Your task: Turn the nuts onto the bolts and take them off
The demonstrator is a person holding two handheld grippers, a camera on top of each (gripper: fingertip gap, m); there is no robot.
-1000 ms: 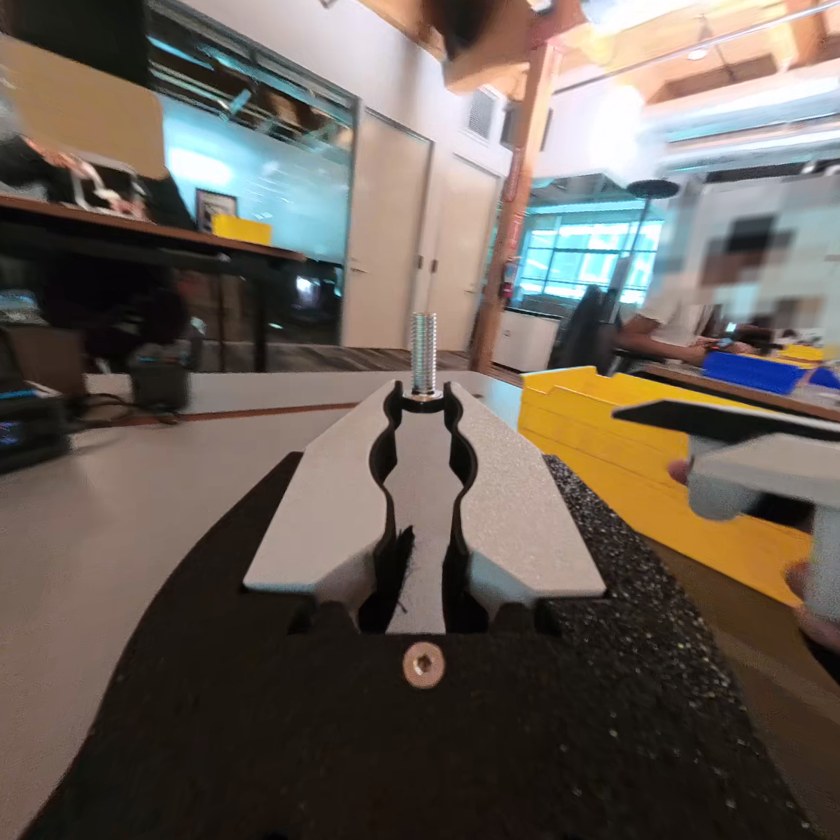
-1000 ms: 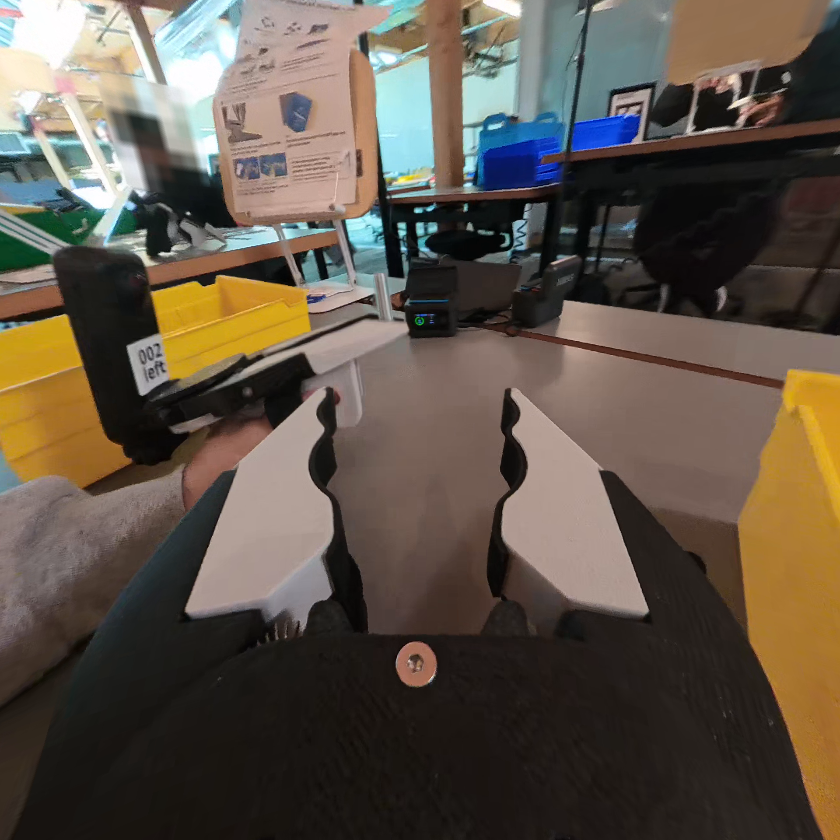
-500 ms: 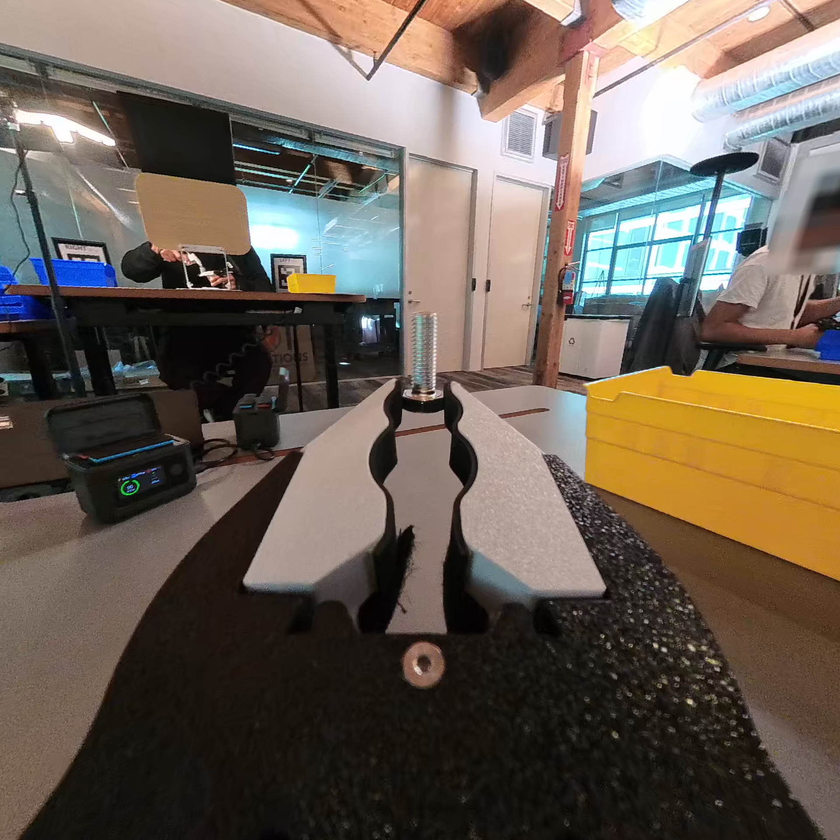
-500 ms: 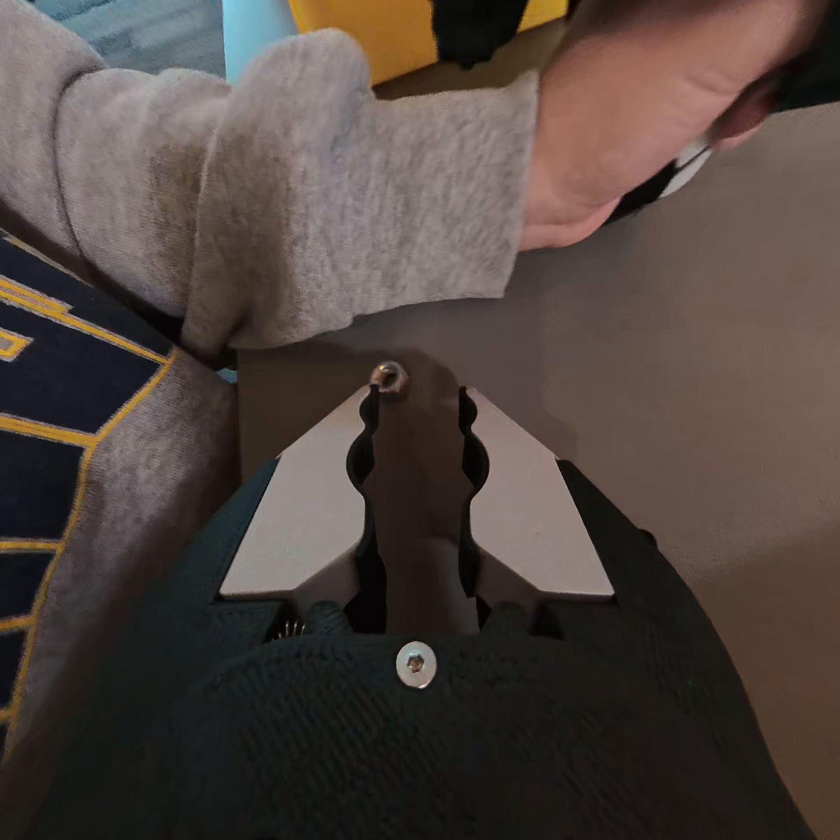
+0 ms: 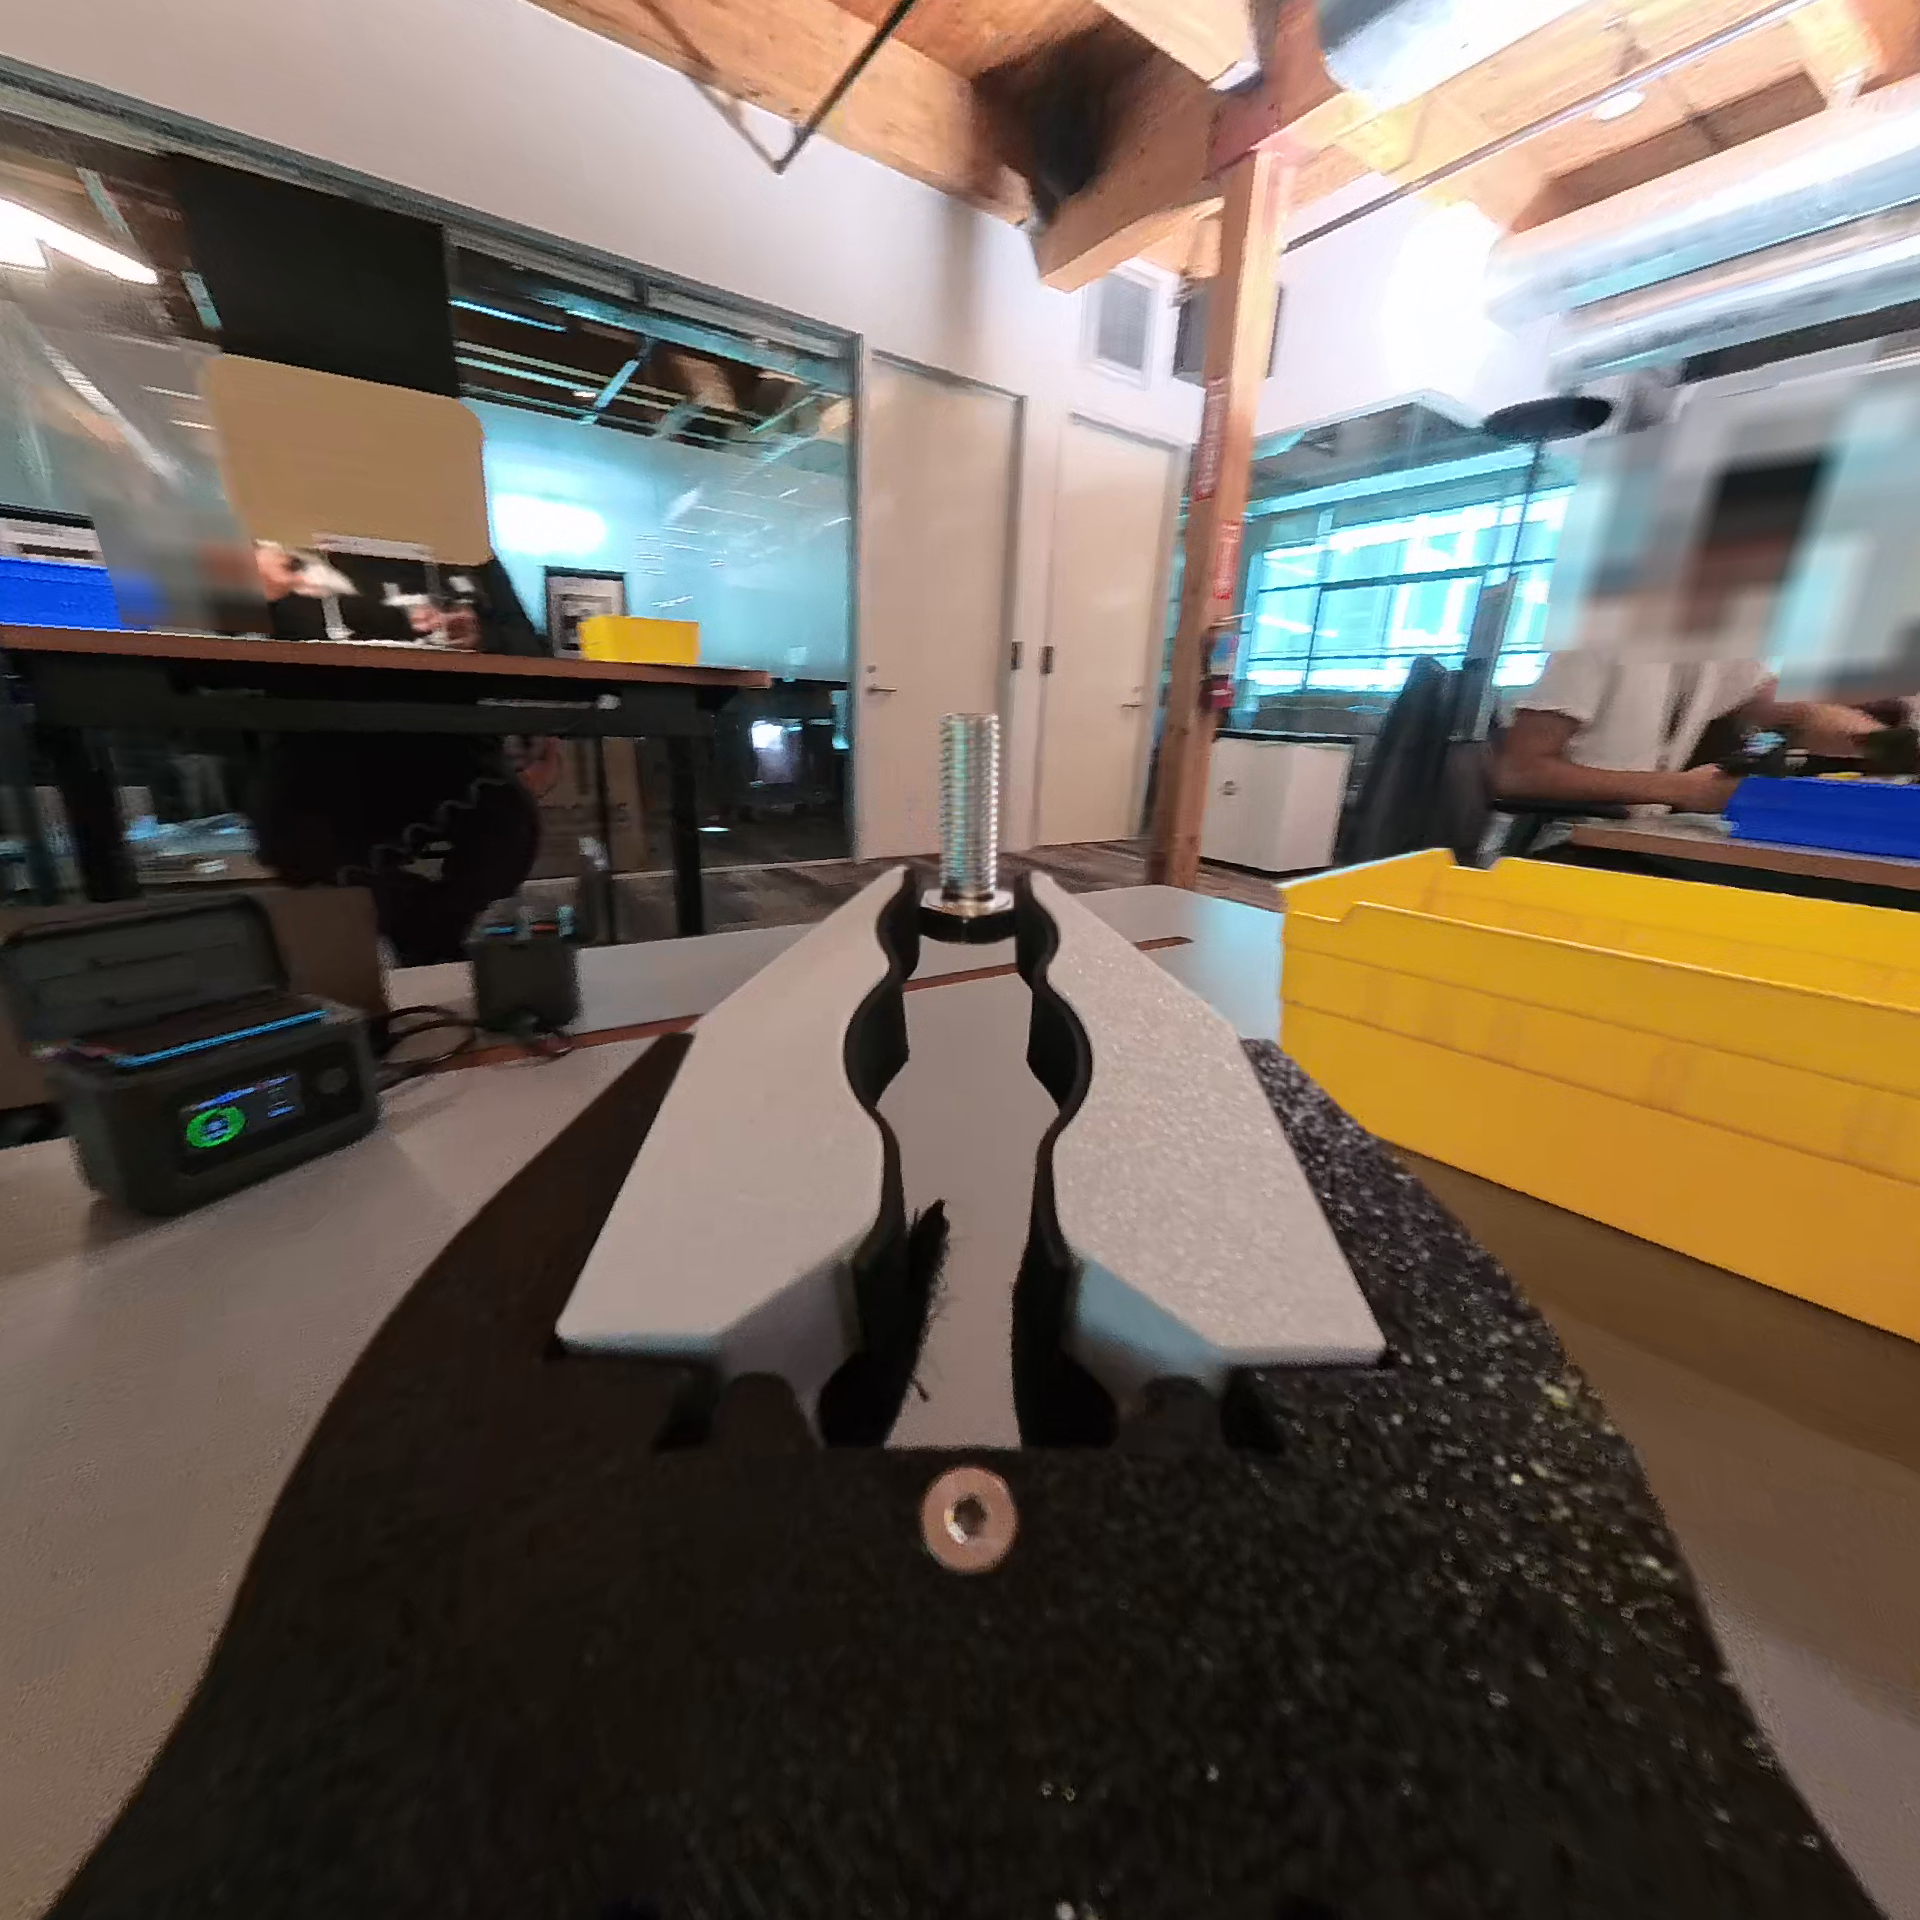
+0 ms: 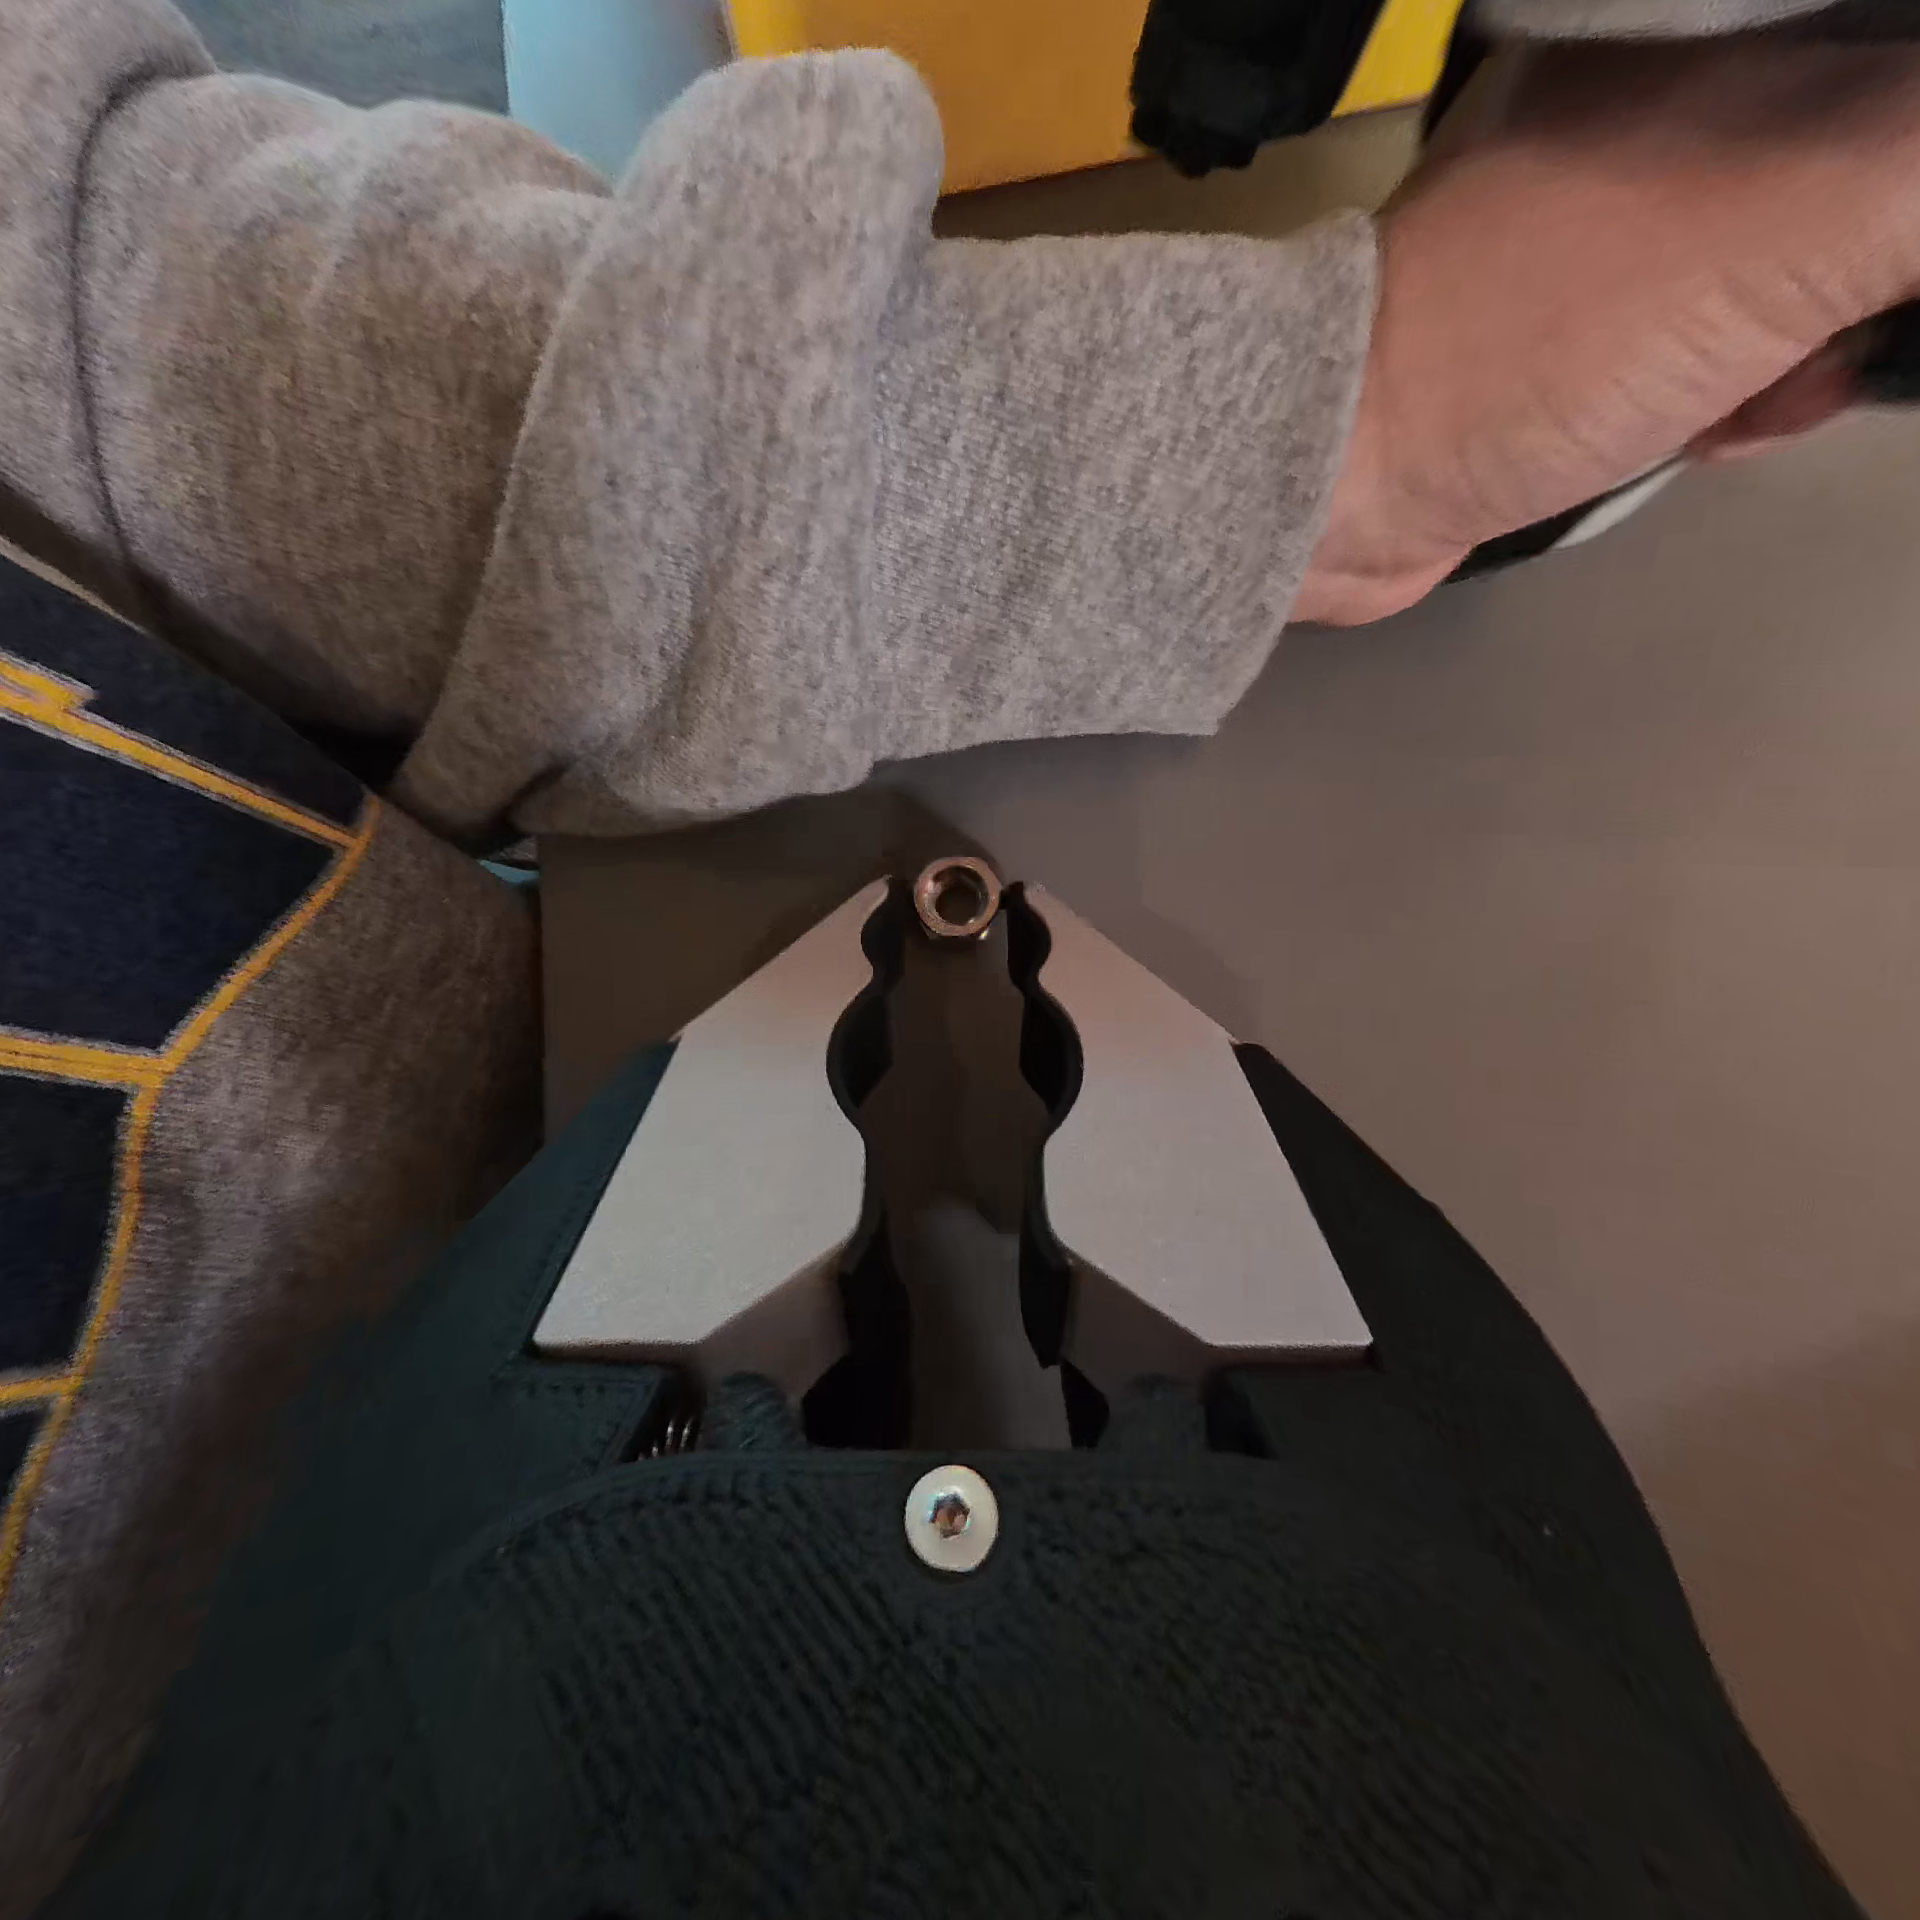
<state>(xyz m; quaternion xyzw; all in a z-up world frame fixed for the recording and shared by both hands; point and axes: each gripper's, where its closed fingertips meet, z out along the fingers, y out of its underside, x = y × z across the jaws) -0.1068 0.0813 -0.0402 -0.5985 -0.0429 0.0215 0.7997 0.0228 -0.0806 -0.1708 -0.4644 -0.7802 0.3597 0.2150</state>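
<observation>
A: Since half a second ago the right view barely shifted; nut sits more squarely at the tips now, centre frame. Left view swung a little, yellow bin still at frame right.

B: Right gripper state?

A: Fingers narrow, closed on the nut at the very tips, its hole facing the camera. Looks gripped, though it may also be touching the surface below.

B: Left gripper?

A: Fingers narrow, clamped on the bolt by its head, at the tips. Threaded shank stands straight up, just above frame centre.

B: Key relation?

A: Bolt's long axis is vertical, free end up. Nut needs its hole axis lined up with that and brought down from above. Right gripper has the nut, so my guess is it travels to the bolt; left just holds. Risk: cross-threading if tilted.

B: Other stuff near?

A: Right view: grey sleeve across the upper half, hand upper right, presumably the one holding the left gripper.

B: Surface, room?

A: Pale grey surface. Left view: small black device with a lit screen at mid left. Farther back a desk, doors, wood post, a seated person at right.
</observation>
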